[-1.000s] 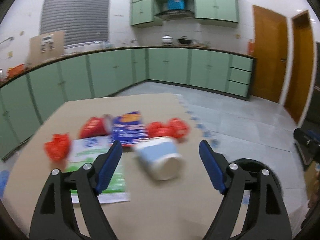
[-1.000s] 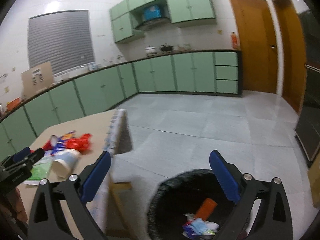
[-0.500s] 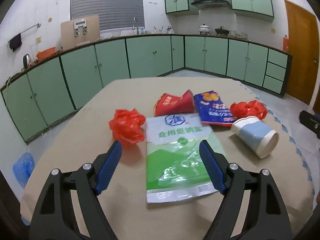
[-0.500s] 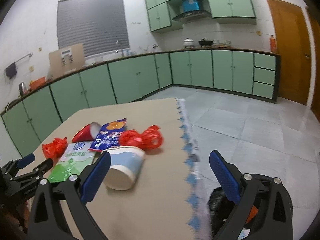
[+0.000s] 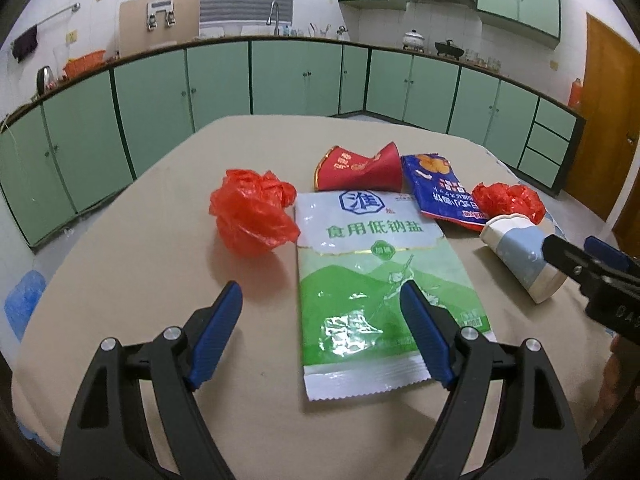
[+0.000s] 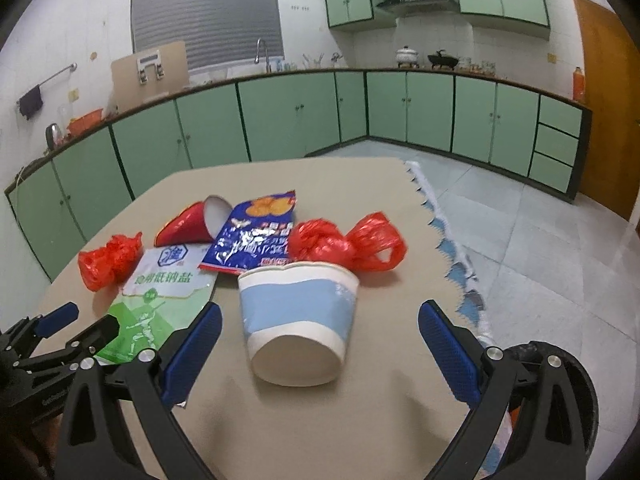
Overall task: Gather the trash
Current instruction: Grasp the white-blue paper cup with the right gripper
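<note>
Trash lies on a beige table (image 5: 140, 280). A green and white salt packet (image 5: 376, 276) lies in front of my open, empty left gripper (image 5: 320, 320); its right finger is over the packet's lower right. A crumpled red bag (image 5: 252, 212) sits left of the packet. A red paper cup (image 5: 360, 168), a blue snack bag (image 5: 440, 192) and a second red bag (image 5: 508, 200) lie behind. A white and blue paper cup (image 6: 296, 320) lies on its side just ahead of my open, empty right gripper (image 6: 320, 344).
A black trash bin (image 6: 576, 380) stands on the floor at the table's right edge, seen in the right wrist view. Green cabinets (image 5: 280, 76) line the walls. The table's right edge (image 6: 452, 240) has a fringed cloth border.
Both grippers swung left from the bin back to the table. The left one now faces the salt packet, the right one has closed in on the paper cup. Both stay open.
</note>
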{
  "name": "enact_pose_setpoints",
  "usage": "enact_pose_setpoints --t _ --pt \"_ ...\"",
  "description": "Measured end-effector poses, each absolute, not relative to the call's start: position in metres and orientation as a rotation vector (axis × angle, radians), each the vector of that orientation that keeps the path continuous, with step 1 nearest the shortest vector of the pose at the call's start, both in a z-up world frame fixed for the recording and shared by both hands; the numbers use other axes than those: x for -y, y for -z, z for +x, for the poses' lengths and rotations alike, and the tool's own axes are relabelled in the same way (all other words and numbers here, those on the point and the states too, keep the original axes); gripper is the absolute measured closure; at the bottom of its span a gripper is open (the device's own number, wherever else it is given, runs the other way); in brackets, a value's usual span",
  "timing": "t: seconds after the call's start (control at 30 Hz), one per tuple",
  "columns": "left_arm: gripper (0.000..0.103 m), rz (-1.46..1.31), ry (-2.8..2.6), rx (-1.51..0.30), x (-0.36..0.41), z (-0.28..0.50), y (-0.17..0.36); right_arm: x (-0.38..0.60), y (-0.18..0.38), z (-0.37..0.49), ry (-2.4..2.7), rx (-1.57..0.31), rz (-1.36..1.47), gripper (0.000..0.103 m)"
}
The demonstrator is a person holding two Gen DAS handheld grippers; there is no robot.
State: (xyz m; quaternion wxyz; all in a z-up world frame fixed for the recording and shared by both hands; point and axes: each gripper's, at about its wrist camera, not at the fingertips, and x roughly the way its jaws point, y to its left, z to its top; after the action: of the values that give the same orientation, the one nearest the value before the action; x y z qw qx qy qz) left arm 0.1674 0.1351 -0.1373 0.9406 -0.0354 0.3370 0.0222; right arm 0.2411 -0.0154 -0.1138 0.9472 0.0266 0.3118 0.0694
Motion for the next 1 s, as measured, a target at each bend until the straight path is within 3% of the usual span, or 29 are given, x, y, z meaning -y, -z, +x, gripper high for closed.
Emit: enact_pose_setpoints --t 0.17,0.37,0.47,0.53,0.63,1.0 --pt "0.025 -0.076 -0.019 -0.709 -0.132 0.171 0.142 0.013 0.118 0.250 -0.152 -0.671 0.053 0.007" --pt "0.054 -0.073 0.007 -0.734 -0.128 0.176 0.148 0.014 0.122 0.257 -0.180 -0.717 0.067 0.022" --pt "0.071 -0.058 0.001 -0.731 -0.125 0.177 0.148 0.011 0.126 0.260 -0.207 -0.741 0.071 0.036" --pt "0.090 -0.069 0.004 -0.736 -0.125 0.178 0.148 0.010 0.126 0.259 -0.209 -0.739 0.072 0.037" --pt "0.101 -0.074 -0.007 -0.734 -0.124 0.178 0.148 0.009 0.124 0.256 -0.214 -0.730 0.071 0.043" --pt "0.103 -0.088 0.005 -0.678 -0.120 0.161 0.130 0.017 0.117 0.234 -0.244 -0.696 0.074 0.051"
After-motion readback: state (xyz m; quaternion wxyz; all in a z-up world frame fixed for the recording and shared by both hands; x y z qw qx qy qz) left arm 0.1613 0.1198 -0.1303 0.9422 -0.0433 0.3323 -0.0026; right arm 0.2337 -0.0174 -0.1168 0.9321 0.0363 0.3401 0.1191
